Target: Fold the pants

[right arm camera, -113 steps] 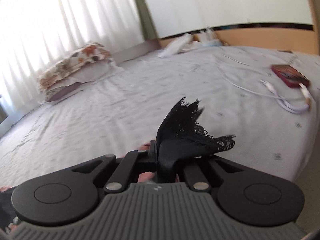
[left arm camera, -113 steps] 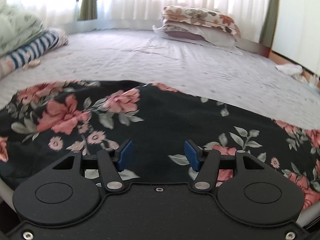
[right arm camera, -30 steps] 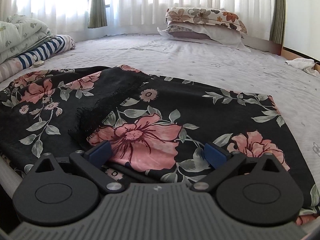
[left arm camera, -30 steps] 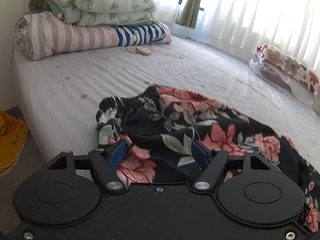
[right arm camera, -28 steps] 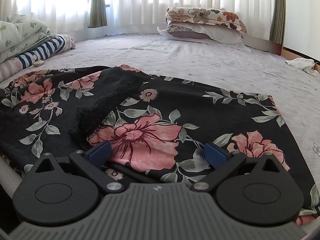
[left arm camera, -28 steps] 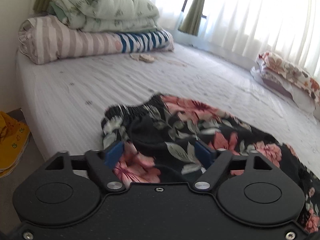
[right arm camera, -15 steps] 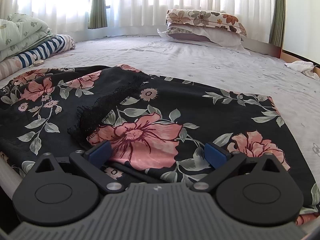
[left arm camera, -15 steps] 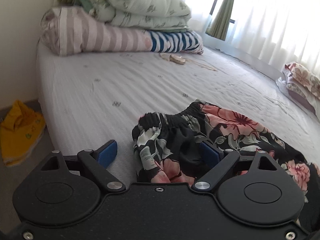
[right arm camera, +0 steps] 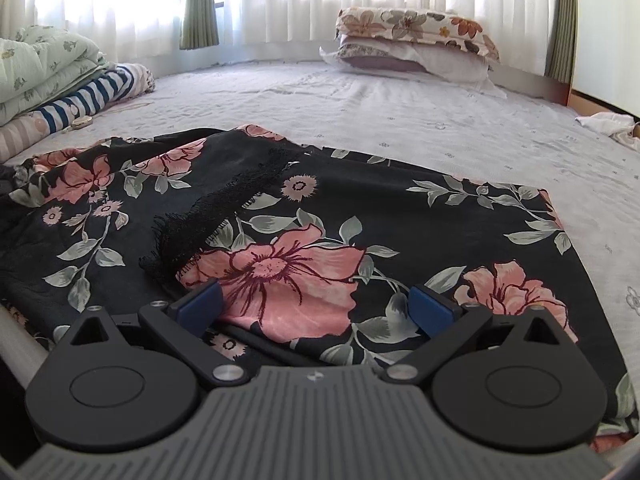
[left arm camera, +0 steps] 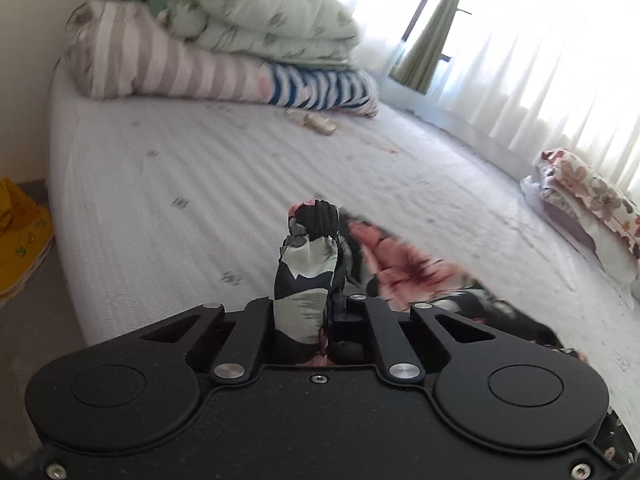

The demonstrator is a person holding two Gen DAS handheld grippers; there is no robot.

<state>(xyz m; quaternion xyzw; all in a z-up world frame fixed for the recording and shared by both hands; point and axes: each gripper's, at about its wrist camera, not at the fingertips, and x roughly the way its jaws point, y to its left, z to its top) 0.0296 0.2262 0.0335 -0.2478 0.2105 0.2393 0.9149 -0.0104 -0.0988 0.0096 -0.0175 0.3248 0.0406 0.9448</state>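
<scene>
The black floral pants (right arm camera: 320,220) lie folded once on the bed, with a frayed black lace hem (right arm camera: 216,212) across the top layer. My left gripper (left arm camera: 320,312) is shut on the elastic waistband end of the pants (left arm camera: 308,264), which sticks up bunched between the jaws; the rest trails to the right (left arm camera: 408,268). My right gripper (right arm camera: 316,304) is open, low over the near edge of the pants, with blue pads (right arm camera: 200,308) either side of a pink flower, holding nothing.
The white bed sheet (left arm camera: 200,184) stretches ahead. Folded quilts and a striped roll (left arm camera: 224,60) lie at the left end, stacked pillows (right arm camera: 416,44) by the curtains. A yellow cloth (left arm camera: 20,224) lies on the floor. White cloth (right arm camera: 608,124) lies at the far right.
My left gripper has closed on the waistband end and the cloth now stands bunched between its jaws. The right gripper has stayed open over the pants.
</scene>
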